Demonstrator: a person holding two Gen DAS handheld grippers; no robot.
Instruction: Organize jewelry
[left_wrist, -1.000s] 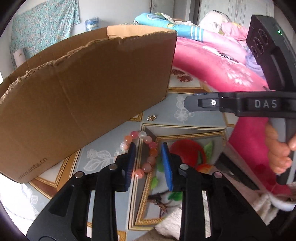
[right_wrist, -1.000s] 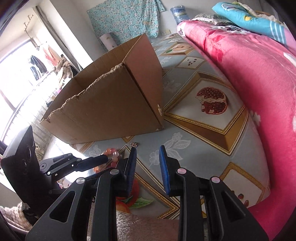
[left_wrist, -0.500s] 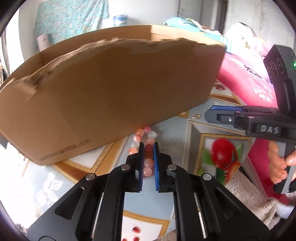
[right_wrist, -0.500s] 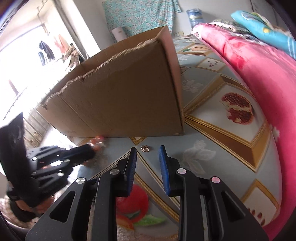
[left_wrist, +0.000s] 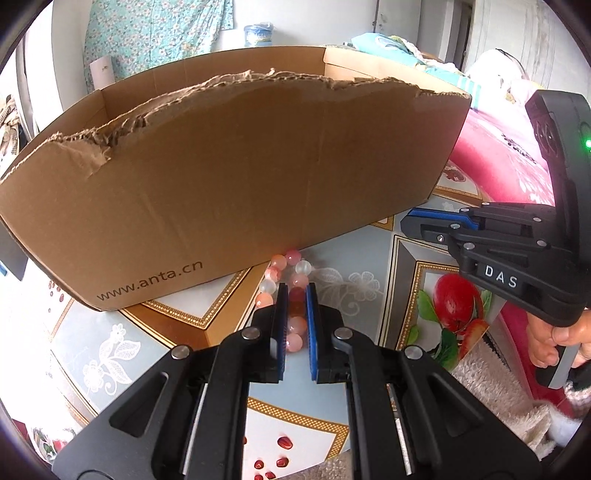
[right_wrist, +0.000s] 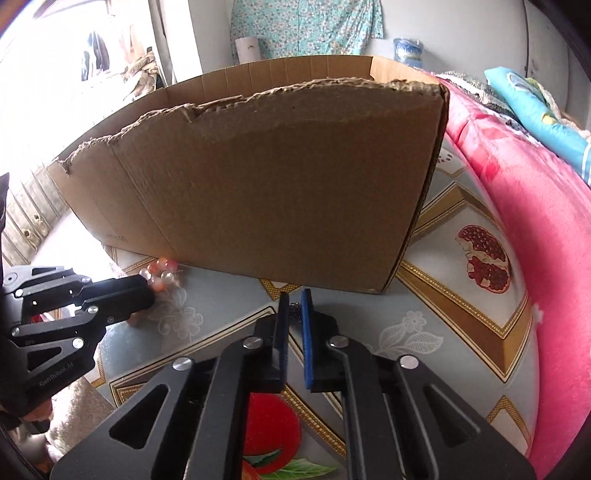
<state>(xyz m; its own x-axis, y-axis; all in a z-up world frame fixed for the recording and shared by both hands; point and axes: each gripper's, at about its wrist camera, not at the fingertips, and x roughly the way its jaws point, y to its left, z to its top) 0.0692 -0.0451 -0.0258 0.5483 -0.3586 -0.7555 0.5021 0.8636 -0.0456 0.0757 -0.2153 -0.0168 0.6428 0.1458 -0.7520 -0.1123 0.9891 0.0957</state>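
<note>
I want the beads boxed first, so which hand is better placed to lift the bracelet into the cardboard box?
Left. The left gripper is shut on the bead bracelet beside the box; the right gripper is closing on a small trinket.

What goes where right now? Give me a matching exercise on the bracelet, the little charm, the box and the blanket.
Things:
1. bead bracelet
2. small charm
3. cardboard box
4. pink blanket

Places:
A. pinched in the right gripper
B. pinched in the left gripper
C. standing open-topped just beyond both grippers
D. lying to the right of the box

Pairs: 1-B, 2-A, 3-C, 4-D
</note>
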